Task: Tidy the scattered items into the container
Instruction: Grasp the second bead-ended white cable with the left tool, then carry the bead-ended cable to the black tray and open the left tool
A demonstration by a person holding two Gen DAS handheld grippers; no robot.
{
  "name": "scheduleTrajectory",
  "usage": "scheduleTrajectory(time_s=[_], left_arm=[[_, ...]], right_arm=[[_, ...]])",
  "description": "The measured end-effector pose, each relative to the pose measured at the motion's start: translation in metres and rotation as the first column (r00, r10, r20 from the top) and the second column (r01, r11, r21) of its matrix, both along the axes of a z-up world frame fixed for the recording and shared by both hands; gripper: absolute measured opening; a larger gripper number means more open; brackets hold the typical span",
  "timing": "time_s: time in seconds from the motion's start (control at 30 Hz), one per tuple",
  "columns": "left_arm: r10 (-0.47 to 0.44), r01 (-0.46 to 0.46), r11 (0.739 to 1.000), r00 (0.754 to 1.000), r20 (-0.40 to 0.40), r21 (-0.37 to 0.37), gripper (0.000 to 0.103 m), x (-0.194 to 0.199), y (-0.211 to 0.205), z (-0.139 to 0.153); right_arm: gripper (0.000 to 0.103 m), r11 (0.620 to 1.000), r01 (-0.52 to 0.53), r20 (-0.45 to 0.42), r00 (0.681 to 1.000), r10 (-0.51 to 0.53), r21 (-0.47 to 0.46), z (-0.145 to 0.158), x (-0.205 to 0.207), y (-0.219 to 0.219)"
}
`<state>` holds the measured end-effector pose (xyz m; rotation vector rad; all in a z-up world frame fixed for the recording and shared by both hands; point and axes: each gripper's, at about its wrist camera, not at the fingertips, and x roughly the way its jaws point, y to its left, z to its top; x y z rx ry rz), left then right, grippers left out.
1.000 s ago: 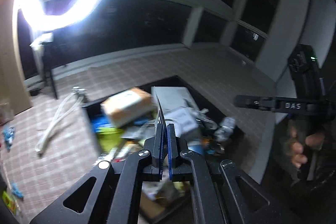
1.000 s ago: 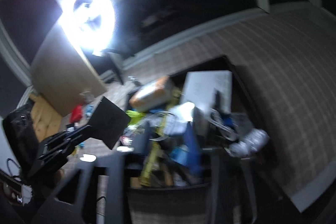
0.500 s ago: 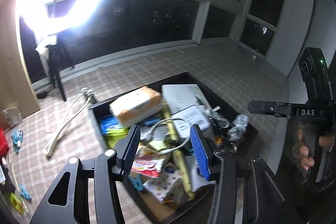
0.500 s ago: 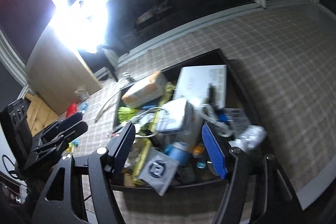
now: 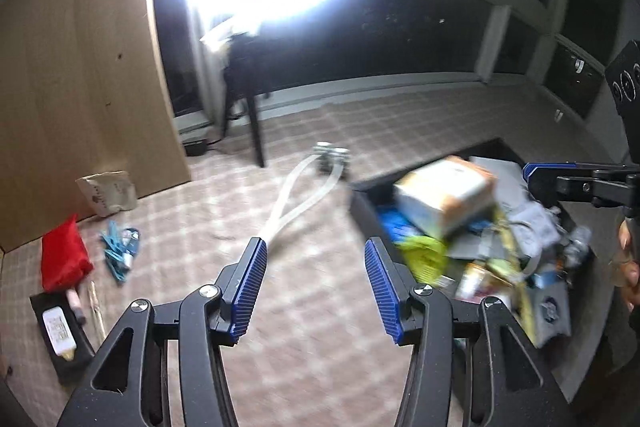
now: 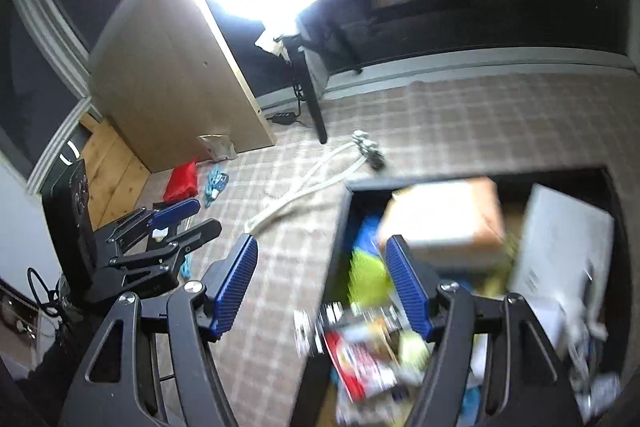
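Observation:
A black container [image 5: 360,201] full of mixed items sits on the checked cloth at right; it also shows in the right wrist view [image 6: 346,211]. An orange-and-white box [image 5: 440,193] lies on top. My left gripper [image 5: 316,291] is open and empty over bare cloth left of the container. My right gripper [image 6: 324,283] is open and empty above the container's left edge. Scattered at far left are a red pouch [image 5: 64,257], a blue cable bundle [image 5: 120,253], a black tray with a white bottle [image 5: 60,329] and a white paper bag [image 5: 106,193]. A white hose [image 5: 296,197] lies on the cloth.
A bright ring light on a black stand [image 5: 256,131] stands at the back. A wooden panel [image 5: 80,87] rises at the left. Dark windows line the far side. The other gripper shows in each view, the left one [image 6: 160,227] near the scattered items.
The left gripper opened, then both views swung left, away from the container toward the scattered items. The right gripper has stayed open over the last half second.

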<state>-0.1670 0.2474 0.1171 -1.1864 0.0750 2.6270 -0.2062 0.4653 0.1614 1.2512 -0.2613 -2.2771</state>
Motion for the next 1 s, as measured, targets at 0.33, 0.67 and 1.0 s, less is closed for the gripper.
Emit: scheduleTrajectory(time_s=[0.33,0.67,1.0], left_arm=[[-0.101,0.100,0.995,0.984,0.146,0.013,0.035,-0.123,-0.006,-0.055],[-0.196,0.191,0.981,0.941,0.275,0.044,0.032,-0.172,0.013,-0.105],[-0.198,0.185,0.980,0.928,0.315,0.070,0.004,-0.168,0.021,-0.124]], right_arm=[[0.062,0.993,-0.029,0.226,0.974,0.002,0.118,-0.069,-0.138,-0.053],[0.049,0.994,-0.025,0.369,0.929,-0.017,0.109,-0.120,-0.180,-0.057],[0.019,1.000,-0.007,0.440,0.898,0.016,-0.024,-0.146,-0.189,-0.063]])
